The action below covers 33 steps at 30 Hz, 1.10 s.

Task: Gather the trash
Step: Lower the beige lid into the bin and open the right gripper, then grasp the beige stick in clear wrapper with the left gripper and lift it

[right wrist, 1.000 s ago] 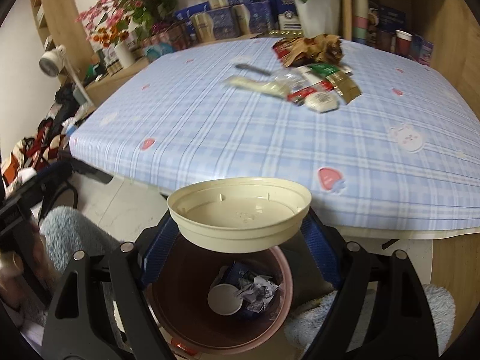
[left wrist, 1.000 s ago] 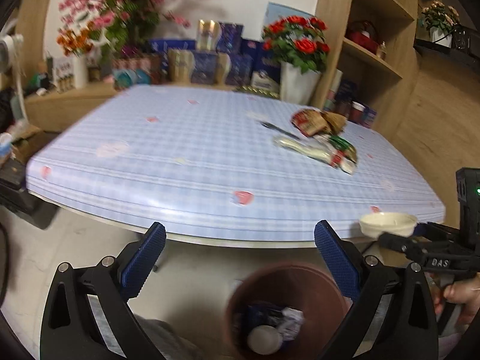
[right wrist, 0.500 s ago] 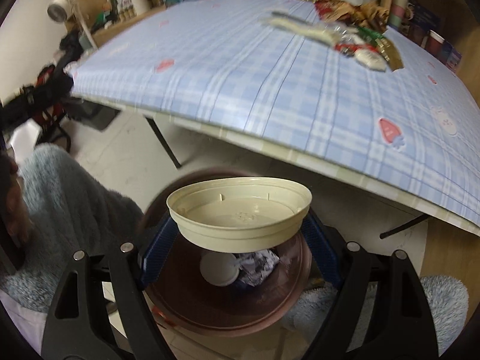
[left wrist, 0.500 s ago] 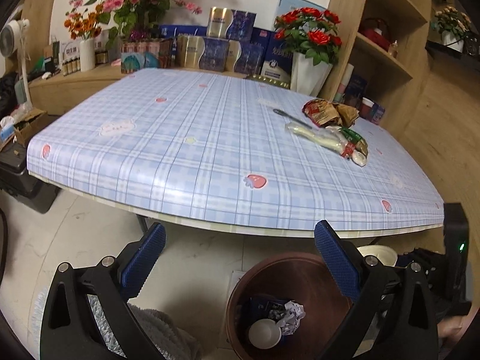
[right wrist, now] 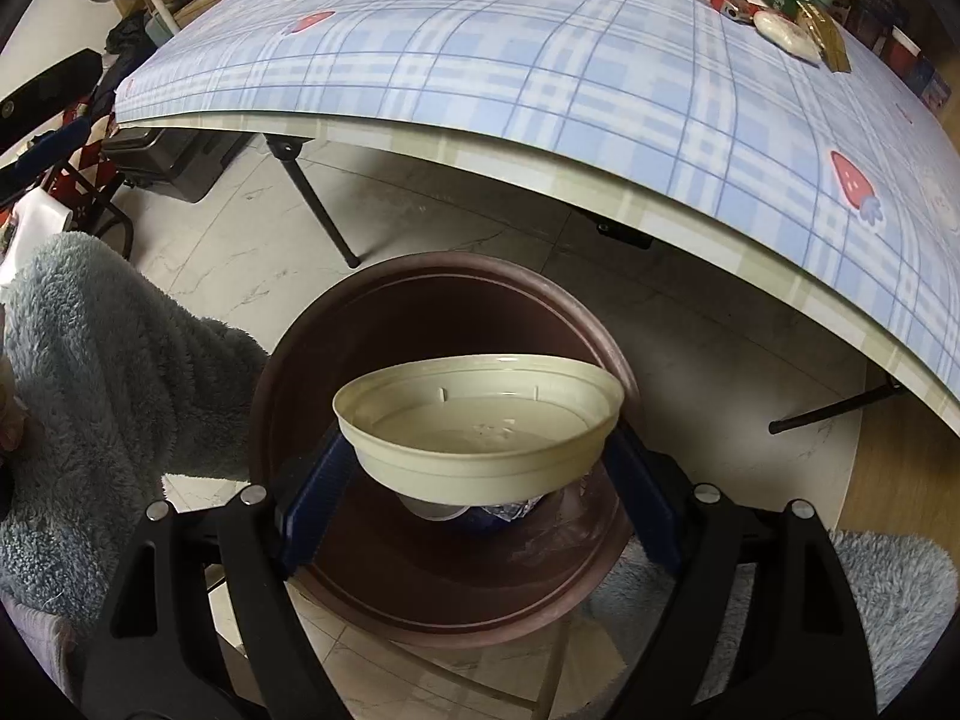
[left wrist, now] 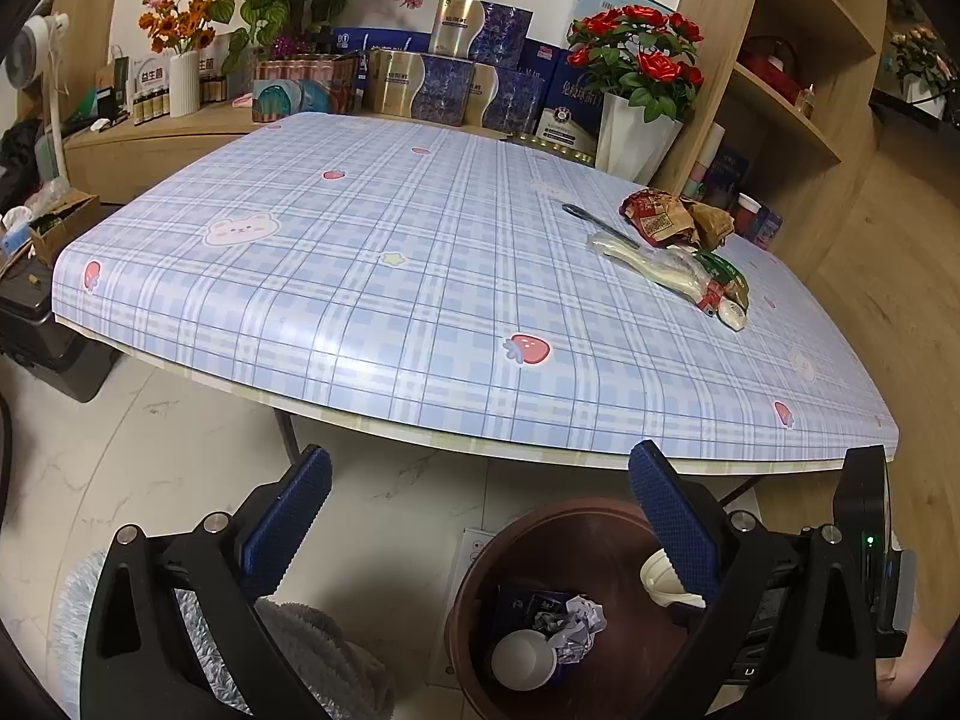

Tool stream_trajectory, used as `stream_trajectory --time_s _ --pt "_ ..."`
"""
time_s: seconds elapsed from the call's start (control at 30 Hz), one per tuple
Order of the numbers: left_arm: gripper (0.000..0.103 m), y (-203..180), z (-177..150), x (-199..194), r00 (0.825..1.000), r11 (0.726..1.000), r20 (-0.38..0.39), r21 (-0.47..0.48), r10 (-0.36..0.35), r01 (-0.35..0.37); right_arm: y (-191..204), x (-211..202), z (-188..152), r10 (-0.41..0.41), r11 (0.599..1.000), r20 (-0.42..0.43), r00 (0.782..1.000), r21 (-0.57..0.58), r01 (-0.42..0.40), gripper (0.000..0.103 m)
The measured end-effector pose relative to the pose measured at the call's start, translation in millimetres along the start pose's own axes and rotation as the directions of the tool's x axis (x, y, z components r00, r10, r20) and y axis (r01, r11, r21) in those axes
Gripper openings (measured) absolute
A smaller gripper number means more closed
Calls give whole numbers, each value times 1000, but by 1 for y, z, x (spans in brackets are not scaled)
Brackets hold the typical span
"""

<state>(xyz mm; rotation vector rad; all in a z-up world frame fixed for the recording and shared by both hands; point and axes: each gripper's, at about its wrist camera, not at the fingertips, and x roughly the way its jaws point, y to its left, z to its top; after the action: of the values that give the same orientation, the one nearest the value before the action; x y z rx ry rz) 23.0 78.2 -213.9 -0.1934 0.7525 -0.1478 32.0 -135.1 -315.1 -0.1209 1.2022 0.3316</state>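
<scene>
Two claws are mine: the right gripper (right wrist: 477, 483) clamps a cream bowl (right wrist: 480, 429) over the brown bin (right wrist: 444, 588) on pale tiles, and the left gripper (left wrist: 480, 510) gapes empty. Beyond, wrappers (left wrist: 678, 252) litter the checked table (left wrist: 360, 276) before wooden shelves (left wrist: 798, 72).

The setting is a home living area. A plaid-covered table (left wrist: 372, 276) stands near wooden shelving (left wrist: 798, 78), with flower vases (left wrist: 636, 132) and gift boxes (left wrist: 444, 84) along the far wall.
</scene>
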Motion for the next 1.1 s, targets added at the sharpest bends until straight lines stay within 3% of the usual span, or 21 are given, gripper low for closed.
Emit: stream_trajectory --time_s 0.03,0.1,0.33,0.53,0.6,0.83,1.1 --pt "97 0 0 0 1000 1000 0 0 0 0 1 1 -1 4 1000 0 1000 -4 -4 82" --pt "97 1 0 0 1000 1000 -2 0 -1 1 3 1 -2 0 1000 0 1000 -15 0 92" --pt "97 0 0 -1 1000 1000 3 -4 2 -2 2 -8 0 -27 1000 33 999 5 27 94" --pt "97 0 0 -3 1000 1000 9 -8 3 -3 -6 -33 7 -70 997 145 987 34 66 97" --pt "97 0 0 -3 1000 1000 10 -8 4 -4 -10 -48 8 -92 995 221 971 48 84 97" --pt "97 -1 0 -4 1000 1000 18 4 11 -11 -29 -98 11 -174 985 485 857 87 151 97" --pt "97 -9 -1 -2 1000 999 12 37 20 -21 -49 -106 9 -222 975 537 814 100 200 97"
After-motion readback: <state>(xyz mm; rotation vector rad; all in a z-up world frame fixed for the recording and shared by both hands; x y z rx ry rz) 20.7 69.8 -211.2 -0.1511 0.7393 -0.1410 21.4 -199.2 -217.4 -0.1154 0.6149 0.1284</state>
